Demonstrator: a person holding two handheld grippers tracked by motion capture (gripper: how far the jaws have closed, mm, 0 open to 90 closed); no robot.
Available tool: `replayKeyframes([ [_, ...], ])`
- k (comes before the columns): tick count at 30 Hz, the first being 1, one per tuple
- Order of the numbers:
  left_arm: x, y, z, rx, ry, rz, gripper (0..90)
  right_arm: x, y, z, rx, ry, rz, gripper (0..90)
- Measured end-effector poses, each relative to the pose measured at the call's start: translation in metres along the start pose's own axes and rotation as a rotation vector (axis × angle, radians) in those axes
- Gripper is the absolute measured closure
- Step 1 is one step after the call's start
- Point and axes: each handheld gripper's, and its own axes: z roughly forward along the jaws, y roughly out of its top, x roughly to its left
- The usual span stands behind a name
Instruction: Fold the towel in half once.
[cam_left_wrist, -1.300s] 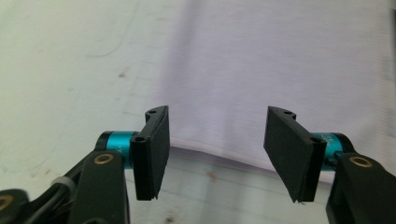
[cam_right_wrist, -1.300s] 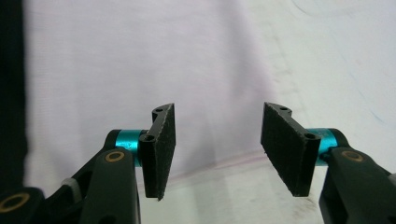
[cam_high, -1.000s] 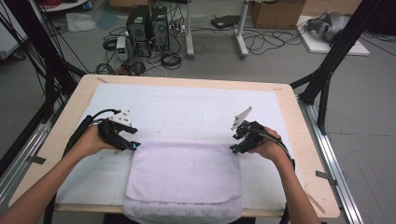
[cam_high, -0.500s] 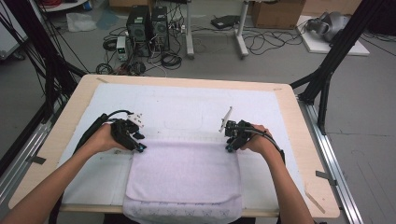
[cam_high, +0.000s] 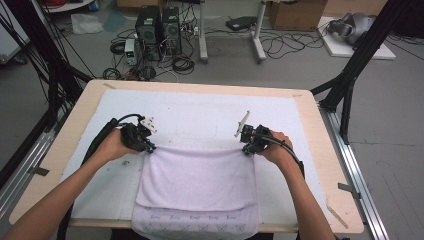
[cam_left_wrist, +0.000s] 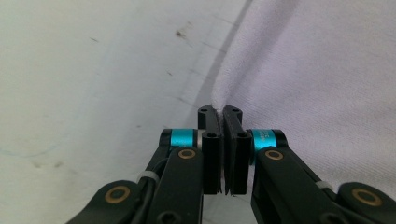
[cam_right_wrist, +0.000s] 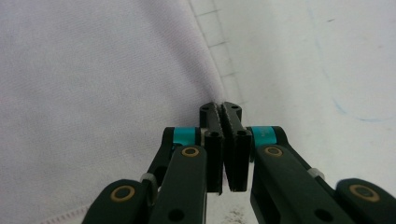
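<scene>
From above, a pale towel (cam_high: 197, 180) is seen spread on the table (cam_high: 320, 150), its near edge cut off, each far corner pinched by the left gripper (cam_high: 145, 146) and right gripper (cam_high: 248, 147); in both gripper views, jaws just closed are seen clamped on cloth edges.

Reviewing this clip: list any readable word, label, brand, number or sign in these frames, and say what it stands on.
None can be read.
Towel: a row of small printed marks along its near hem, too small and blurred to read.
Left tongs and right tongs: teal rings, the right-hand one of each with faint marks, illegible.
</scene>
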Motion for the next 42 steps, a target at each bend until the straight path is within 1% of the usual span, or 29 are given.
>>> replayKeyframes([
  [2,0.006,0.004,-0.004,0.004,0.014,0.007,86.9,-0.003,0.001,-0.004,-0.023,-0.038,0.01,88.4],
  [5,0.017,0.013,-0.012,0.001,0.051,0.009,86.9,-0.01,0.004,-0.011,-0.046,-0.087,0.042,88.4],
  [6,0.02,0.017,-0.014,-0.006,0.068,0.006,86.9,-0.013,0.006,-0.013,-0.052,-0.107,0.045,88.4],
  [8,0.029,0.024,-0.019,-0.012,0.086,0.001,86.9,-0.02,0.009,-0.018,-0.068,-0.137,0.067,88.4],
  [10,0.038,0.032,-0.022,-0.016,0.109,0.009,87.0,-0.028,0.012,-0.023,-0.085,-0.168,0.076,88.4],
  [12,0.048,0.04,-0.026,-0.034,0.157,0.015,87.2,-0.036,0.015,-0.028,-0.1,-0.206,0.09,88.4],
  [13,0.053,0.044,-0.029,-0.049,0.181,0.009,87.3,-0.04,0.016,-0.031,-0.111,-0.235,0.097,88.4],
  [14,0.059,0.047,-0.031,-0.061,0.178,-0.006,87.3,-0.043,0.017,-0.034,-0.134,-0.258,0.107,88.4],
  [15,0.063,0.049,-0.032,-0.069,0.156,-0.006,87.1,-0.048,0.018,-0.037,-0.153,-0.255,0.113,88.1],
  [16,0.065,0.049,-0.031,-0.081,0.138,0.012,86.3,-0.051,0.017,-0.037,-0.163,-0.239,0.112,85.5],
  [17,0.065,0.048,-0.03,-0.103,0.134,0.032,81.5,-0.053,0.016,-0.037,-0.166,-0.234,0.115,75.7],
  [18,0.065,0.047,-0.028,-0.115,0.131,0.042,71.0,-0.054,0.015,-0.037,-0.173,-0.232,0.125,67.0],
  [19,0.065,0.045,-0.028,-0.122,0.107,0.033,59.6,-0.055,0.013,-0.037,-0.189,-0.204,0.137,61.9],
  [20,0.064,0.044,-0.028,-0.138,0.093,0.043,55.4,-0.055,0.01,-0.037,-0.203,-0.172,0.144,59.4],
  [22,0.061,0.04,-0.029,-0.167,0.078,0.066,47.1,-0.054,0.005,-0.038,-0.209,-0.144,0.138,52.1],
  [23,0.058,0.038,-0.03,-0.179,0.052,0.067,42.8,-0.053,0.003,-0.039,-0.215,-0.114,0.144,48.8],
  [24,0.055,0.036,-0.031,-0.19,0.036,0.086,39.6,-0.051,0.002,-0.039,-0.221,-0.086,0.134,47.6],
  [25,0.049,0.033,-0.032,-0.196,0.021,0.117,38.2,-0.047,0.0,-0.041,-0.216,-0.071,0.115,45.9],
  [26,0.046,0.031,-0.033,-0.198,0.007,0.131,36.3,-0.043,-0.001,-0.042,-0.216,-0.057,0.089,43.0],
  [29,0.032,0.024,-0.036,-0.206,-0.034,0.18,32.0,-0.033,-0.006,-0.042,-0.223,0.01,0.054,41.7],
  [31,0.021,0.018,-0.037,-0.2,-0.059,0.215,31.9,-0.023,-0.008,-0.039,-0.208,0.043,0.013,37.2],
  [32,0.015,0.016,-0.038,-0.193,-0.069,0.236,31.8,-0.019,-0.009,-0.038,-0.185,0.062,-0.014,35.6],
  [33,0.009,0.013,-0.038,-0.19,-0.072,0.261,31.8,-0.014,-0.009,-0.037,-0.164,0.069,-0.037,35.5],
  [34,0.003,0.01,-0.038,-0.185,-0.082,0.278,31.8,-0.009,-0.01,-0.038,-0.165,0.074,-0.055,35.5],
  [36,-0.006,0.003,-0.038,-0.172,-0.089,0.309,31.7,-0.001,-0.014,-0.038,-0.185,0.109,-0.075,35.5],
  [37,-0.011,-0.001,-0.037,-0.166,-0.102,0.319,31.1,0.004,-0.016,-0.038,-0.186,0.113,-0.088,35.5],
  [39,-0.019,-0.008,-0.036,-0.155,-0.119,0.335,29.9,0.011,-0.019,-0.036,-0.165,0.143,-0.119,35.5],
  [40,-0.021,-0.011,-0.035,-0.152,-0.128,0.35,29.0,0.014,-0.02,-0.034,-0.156,0.147,-0.141,35.6],
  [42,-0.027,-0.018,-0.033,-0.136,-0.128,0.368,29.2,0.021,-0.022,-0.03,-0.139,0.18,-0.161,36.6],
])
